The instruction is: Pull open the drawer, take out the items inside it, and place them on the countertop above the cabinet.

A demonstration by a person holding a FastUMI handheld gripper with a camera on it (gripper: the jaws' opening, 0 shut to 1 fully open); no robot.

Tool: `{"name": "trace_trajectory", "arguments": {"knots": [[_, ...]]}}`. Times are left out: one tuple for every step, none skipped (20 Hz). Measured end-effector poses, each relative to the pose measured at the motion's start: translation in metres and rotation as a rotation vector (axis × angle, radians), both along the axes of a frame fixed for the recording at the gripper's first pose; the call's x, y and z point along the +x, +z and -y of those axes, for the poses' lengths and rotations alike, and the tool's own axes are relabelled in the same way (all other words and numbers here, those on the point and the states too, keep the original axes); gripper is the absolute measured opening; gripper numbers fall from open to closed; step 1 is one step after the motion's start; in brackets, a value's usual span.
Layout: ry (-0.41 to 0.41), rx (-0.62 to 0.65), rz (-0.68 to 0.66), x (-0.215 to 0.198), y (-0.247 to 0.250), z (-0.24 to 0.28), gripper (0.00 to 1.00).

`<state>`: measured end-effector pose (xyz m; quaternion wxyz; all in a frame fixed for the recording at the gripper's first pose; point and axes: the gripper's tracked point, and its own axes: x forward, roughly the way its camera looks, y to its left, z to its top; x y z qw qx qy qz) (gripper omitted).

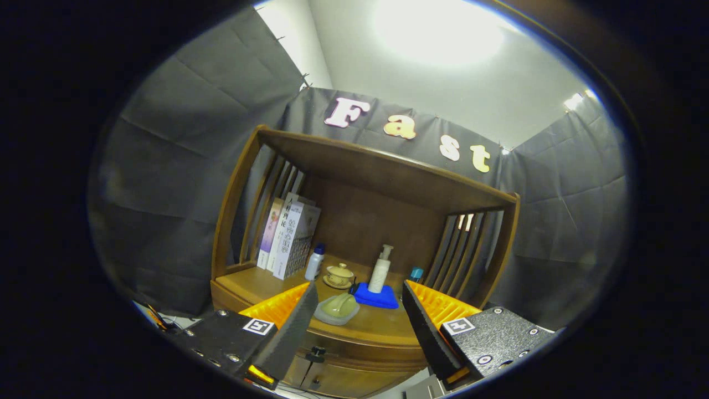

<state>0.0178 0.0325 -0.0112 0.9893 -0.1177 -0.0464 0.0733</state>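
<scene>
Fingers (pixel 310 324) spread wide apart w/ nothing between them; we hold the gripper (pixel 360 321) in front of the cabinet (pixel 365 354). Drawer (pixel 332 379) w/ its dark knob (pixel 316 351) sits shut below the countertop (pixel 382 327). Beyond the fingertips: green lidded dish (pixel 337 308), blue pad (pixel 378 297) under a pump bottle (pixel 380 270), teacup (pixel 339 274), books (pixel 288 238).

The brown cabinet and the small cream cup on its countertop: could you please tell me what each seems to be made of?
The brown cabinet looks like varnished wood: warm brown, a soft sheen, slatted sides. The small cream cup, on a matching saucer, looks like glazed ceramic, though plastic is possible. The gripper hangs open before the countertop, holding nothing.
</scene>
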Motion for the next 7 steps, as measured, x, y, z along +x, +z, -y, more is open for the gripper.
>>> {"name": "trace_trajectory", "arguments": {"knots": [[-0.014,0.001,-0.007,-0.001,-0.002,0.005,0.95],[-0.03,-0.001,-0.008,-0.003,-0.001,0.01,0.95],[-0.043,-0.006,-0.011,-0.003,-0.002,0.015,0.95],[-0.053,-0.015,-0.01,-0.002,-0.002,0.019,0.95],[-0.067,-0.024,-0.006,-0.002,0.0,0.025,0.95],[-0.082,-0.026,-0.002,-0.001,0.001,0.031,0.95],[-0.094,-0.019,0.002,-0.002,0.003,0.035,0.95]]}}
